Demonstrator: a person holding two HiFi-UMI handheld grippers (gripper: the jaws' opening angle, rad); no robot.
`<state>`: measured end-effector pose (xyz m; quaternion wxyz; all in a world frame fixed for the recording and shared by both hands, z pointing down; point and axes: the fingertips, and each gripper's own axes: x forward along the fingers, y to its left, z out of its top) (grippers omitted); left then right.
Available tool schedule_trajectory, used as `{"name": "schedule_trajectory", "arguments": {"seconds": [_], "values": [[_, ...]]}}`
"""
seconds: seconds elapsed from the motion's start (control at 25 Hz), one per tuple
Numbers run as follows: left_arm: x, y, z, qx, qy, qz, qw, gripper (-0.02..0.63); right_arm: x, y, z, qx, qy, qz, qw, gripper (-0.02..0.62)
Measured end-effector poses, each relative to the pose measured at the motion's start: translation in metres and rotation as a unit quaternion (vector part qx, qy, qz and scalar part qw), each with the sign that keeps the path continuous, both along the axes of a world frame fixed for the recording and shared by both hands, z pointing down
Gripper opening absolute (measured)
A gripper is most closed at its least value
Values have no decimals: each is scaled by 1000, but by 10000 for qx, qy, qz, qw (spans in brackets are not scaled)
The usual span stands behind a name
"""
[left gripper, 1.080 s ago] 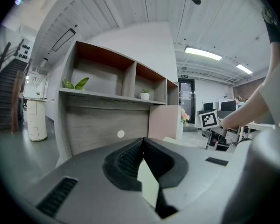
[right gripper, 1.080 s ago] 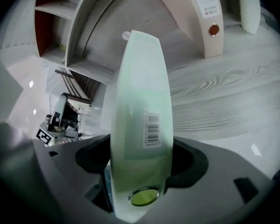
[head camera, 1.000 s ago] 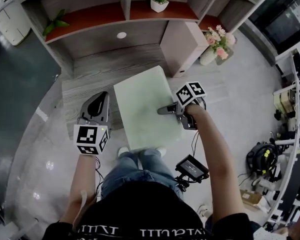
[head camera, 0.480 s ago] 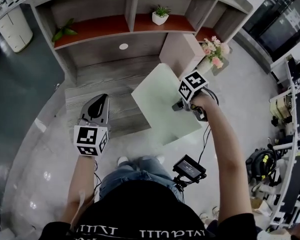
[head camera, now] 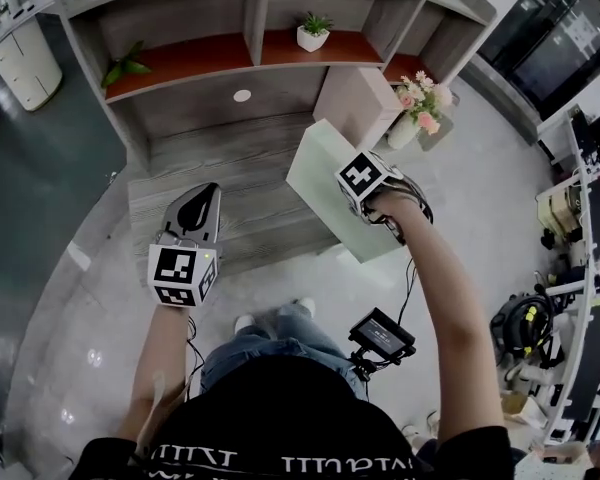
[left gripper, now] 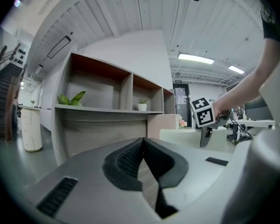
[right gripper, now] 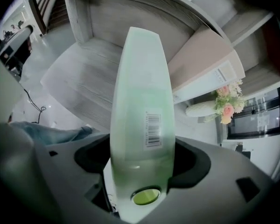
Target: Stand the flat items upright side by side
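The right claw (right gripper: pixel 142 161) pinches a pale green flat box (head camera: pixel 320 163), with one jaw on each broad face. The narrow barcoded edge is turned up toward the claw, so the box sits on edge rather than flat. Its long axis runs straight out from the jaws, down toward the wood-grain counter (head camera: pixel 230 203). No view shows whether its far end touches the wood.

In the head view, a pinkish box (head camera: pixel 355 108) already stands upright at about 12 o'clock from the claw, just past the green box's far corner. From the right gripper view it lies at 2 o'clock of that corner. The bare counter at 9 o'clock of the pinkish box looks like the slot to aim for. The green box's broad face would need to come parallel to its neighbour's.

The left claw (left gripper: pixel 143 148) hangs at 8 o'clock, well apart, with its jaws pressed together on nothing. The right hand is clearly the nearer one.
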<state>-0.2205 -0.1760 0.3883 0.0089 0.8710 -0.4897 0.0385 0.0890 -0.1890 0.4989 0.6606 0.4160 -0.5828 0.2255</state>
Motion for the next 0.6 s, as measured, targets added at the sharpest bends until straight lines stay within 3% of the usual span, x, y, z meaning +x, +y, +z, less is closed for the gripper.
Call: {"name": "schedule_trajectory", "arguments": {"seconds": [0.28,0.44,0.6], "values": [[15,-6,2,-32,109,-125,9999,12,-4,-1,-6,-9,-143,-659,9977,373],[18,-14,0,-24,191,-280,9994,12,-13,-11,-19,-165,-505,-943,9941,377],[17,-19,1,-46,264,-477,9985,12,-24,-31,-25,-287,-977,-921,9905,377]]}}
